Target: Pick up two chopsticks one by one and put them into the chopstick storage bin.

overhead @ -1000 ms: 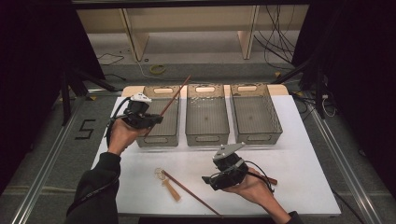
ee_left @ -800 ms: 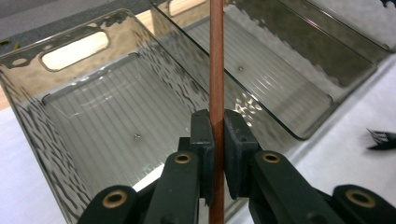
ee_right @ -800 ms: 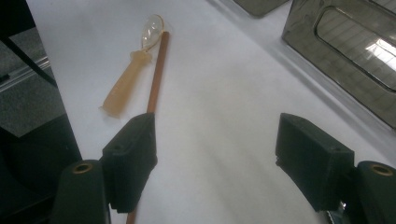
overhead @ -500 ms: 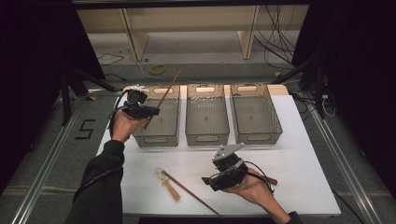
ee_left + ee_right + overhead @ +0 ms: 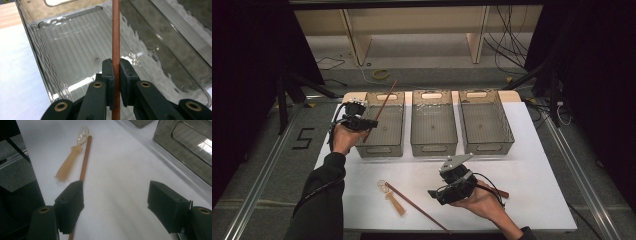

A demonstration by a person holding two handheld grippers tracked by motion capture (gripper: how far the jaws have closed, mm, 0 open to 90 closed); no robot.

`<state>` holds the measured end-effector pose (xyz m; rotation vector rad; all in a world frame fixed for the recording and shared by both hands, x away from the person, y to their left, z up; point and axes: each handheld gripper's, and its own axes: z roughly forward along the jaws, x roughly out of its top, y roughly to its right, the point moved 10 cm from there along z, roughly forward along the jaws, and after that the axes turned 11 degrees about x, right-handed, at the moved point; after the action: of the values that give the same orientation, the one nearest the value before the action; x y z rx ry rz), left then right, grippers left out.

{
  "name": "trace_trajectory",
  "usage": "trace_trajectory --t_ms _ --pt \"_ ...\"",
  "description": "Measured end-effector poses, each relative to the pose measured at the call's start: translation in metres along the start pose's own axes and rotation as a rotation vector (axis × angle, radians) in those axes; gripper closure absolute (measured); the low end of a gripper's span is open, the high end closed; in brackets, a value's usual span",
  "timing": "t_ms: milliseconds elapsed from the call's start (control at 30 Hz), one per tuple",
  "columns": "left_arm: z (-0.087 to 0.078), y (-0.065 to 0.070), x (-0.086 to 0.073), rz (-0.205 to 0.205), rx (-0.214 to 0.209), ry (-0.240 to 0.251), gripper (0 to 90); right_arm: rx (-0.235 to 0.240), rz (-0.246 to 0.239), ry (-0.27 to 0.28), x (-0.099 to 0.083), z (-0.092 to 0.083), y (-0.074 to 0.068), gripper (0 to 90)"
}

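Observation:
My left gripper (image 5: 362,123) (image 5: 114,75) is shut on a reddish-brown chopstick (image 5: 381,109) (image 5: 115,37), held over the left clear bin (image 5: 382,145) (image 5: 75,45); the stick slants up and away over the bin. My right gripper (image 5: 443,192) (image 5: 115,205) rests low over the white table near its front edge, jaws wide apart with nothing between them. A second chopstick (image 5: 414,204) (image 5: 85,157) lies on the table beside a small spoon with an orange handle and clear bowl (image 5: 392,196) (image 5: 71,157), just left of the right gripper.
Three clear bins stand in a row at the back of the white table (image 5: 537,170): the middle bin (image 5: 433,127) and right bin (image 5: 484,125) look empty. Dark curtains flank the table; cables and wooden shelf legs lie beyond it.
My left hand has carried the chopstick away from me and lower, toward the left bin's left wall. The right gripper has stayed put.

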<state>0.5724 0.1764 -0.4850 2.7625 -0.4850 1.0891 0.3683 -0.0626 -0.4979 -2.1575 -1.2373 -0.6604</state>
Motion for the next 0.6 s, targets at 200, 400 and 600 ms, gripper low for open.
trace_trajectory --t_ms 200,400,600 --pt "0.006 -0.004 -0.009 -0.01 0.005 -0.02 82.1 0.0 0.005 -0.005 -0.001 0.001 0.0 29.9" --pt "0.008 -0.006 -0.014 -0.032 0.008 -0.033 70.2 0.002 0.01 -0.01 -0.001 0.002 -0.001 29.9" --pt "-0.01 0.004 -0.009 -0.027 -0.047 0.014 50.1 0.007 0.009 -0.017 -0.001 0.004 -0.002 30.0"
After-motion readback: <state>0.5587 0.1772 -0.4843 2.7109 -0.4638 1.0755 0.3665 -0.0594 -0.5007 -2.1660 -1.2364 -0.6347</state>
